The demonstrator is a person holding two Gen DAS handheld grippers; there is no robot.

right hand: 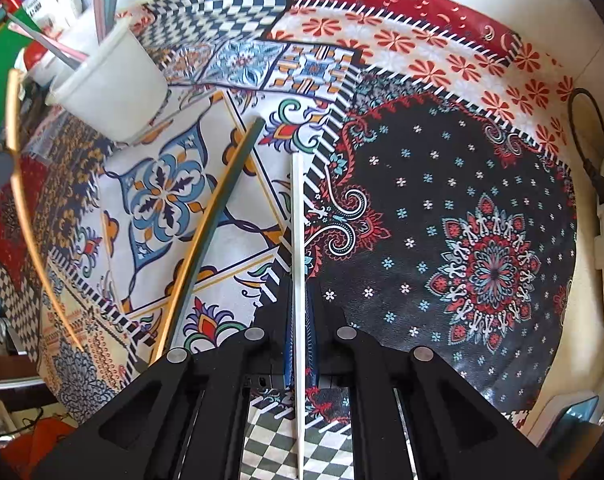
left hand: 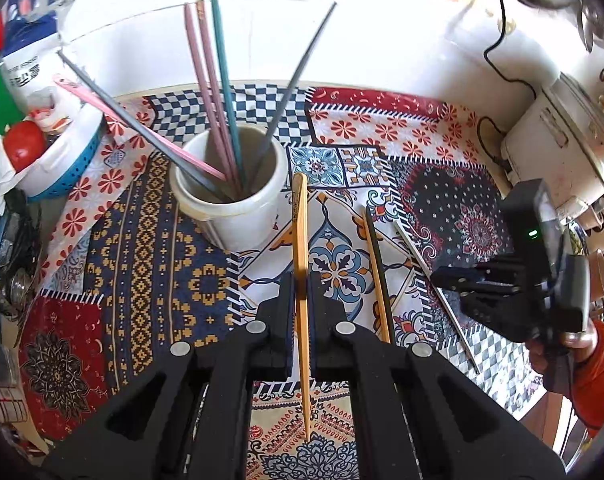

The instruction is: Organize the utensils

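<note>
My left gripper (left hand: 300, 300) was clamped mid-shaft on a light, stiff, slick-looking orange chopstick (left hand: 300, 240) pointing ahead toward the white cup (left hand: 230, 196), while my right gripper (right hand: 300, 320) pinched a thin white chopstick (right hand: 298, 220) likewise lengthwise, over the patterned cloth (right hand: 441, 200).

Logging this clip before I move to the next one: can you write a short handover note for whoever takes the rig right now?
Left tongs: shut on the orange chopstick, lifted, its far tip near the white cup.
Right tongs: shut on the white chopstick, low over the patterned cloth.
Done: the cup already holds several sticks, the pink pair, a teal one and grey ones.
Left: drop both held sticks into the cup, then collect the dark chopstick lying on the cloth between the two tongs.
</note>
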